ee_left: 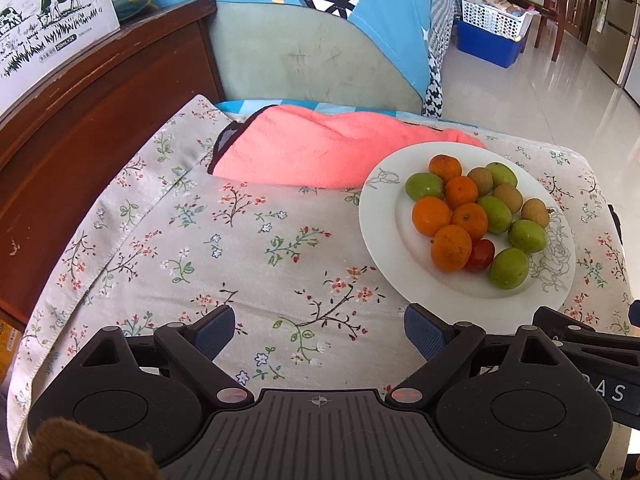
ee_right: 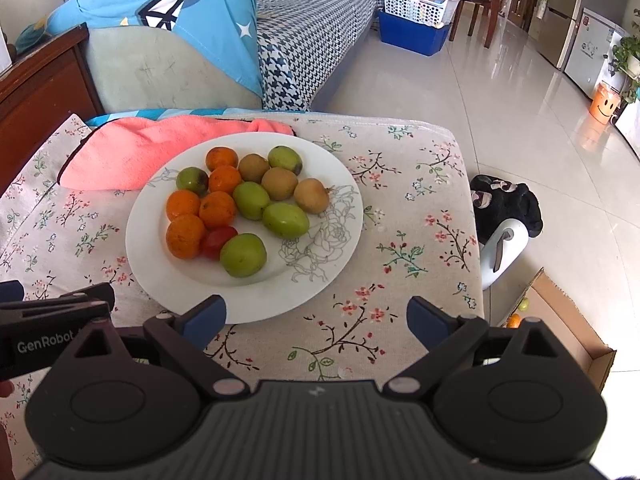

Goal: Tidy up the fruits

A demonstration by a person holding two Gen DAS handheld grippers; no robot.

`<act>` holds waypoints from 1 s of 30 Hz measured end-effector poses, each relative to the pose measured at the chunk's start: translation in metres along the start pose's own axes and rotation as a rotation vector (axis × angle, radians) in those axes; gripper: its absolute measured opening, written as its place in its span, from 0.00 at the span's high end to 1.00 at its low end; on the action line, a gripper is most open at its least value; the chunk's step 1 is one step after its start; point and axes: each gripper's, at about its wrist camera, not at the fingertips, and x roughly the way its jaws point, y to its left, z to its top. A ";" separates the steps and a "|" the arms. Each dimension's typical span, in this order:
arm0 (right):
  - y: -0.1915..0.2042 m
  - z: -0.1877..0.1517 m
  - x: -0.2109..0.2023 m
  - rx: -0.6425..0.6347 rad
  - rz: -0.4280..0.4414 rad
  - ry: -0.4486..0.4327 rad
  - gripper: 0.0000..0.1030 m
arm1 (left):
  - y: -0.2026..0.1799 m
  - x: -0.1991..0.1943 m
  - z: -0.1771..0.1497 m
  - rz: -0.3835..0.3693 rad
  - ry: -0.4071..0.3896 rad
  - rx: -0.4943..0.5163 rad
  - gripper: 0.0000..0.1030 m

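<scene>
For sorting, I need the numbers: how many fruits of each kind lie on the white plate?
Orange mandarins: 5
Green jujube-like fruits: 5
Brown longan-like fruits: 3
Red cherry tomato: 1
Total on the white plate: 14

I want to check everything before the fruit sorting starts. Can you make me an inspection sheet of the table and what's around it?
Surface: table under a flowered cloth.
Job's things: white plate with five oranges, five green fruits, three brown fruits, one tomato.
Clutter: pink towel touching the plate's far rim.
Grippers: left claw open, empty; right claw open, empty, near the plate's front rim.
Cables: nothing seen.
Surroundings: sofa, blue bin, box on the floor.
</scene>
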 end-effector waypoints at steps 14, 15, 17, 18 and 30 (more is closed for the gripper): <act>0.006 0.000 0.006 -0.014 -0.034 0.020 0.06 | -0.002 0.007 0.002 0.031 0.013 0.009 0.10; 0.006 0.000 0.006 -0.013 -0.037 0.021 0.06 | -0.002 0.008 0.002 0.032 0.013 0.010 0.10; 0.006 0.001 0.007 -0.010 -0.043 0.023 0.06 | -0.004 0.009 0.002 0.034 0.015 0.010 0.10; 0.005 0.001 0.007 -0.009 -0.046 0.024 0.06 | -0.004 0.010 0.002 0.034 0.016 0.010 0.10; 0.005 0.001 0.010 -0.006 -0.057 0.026 0.06 | -0.007 0.013 0.002 0.049 0.030 0.015 0.10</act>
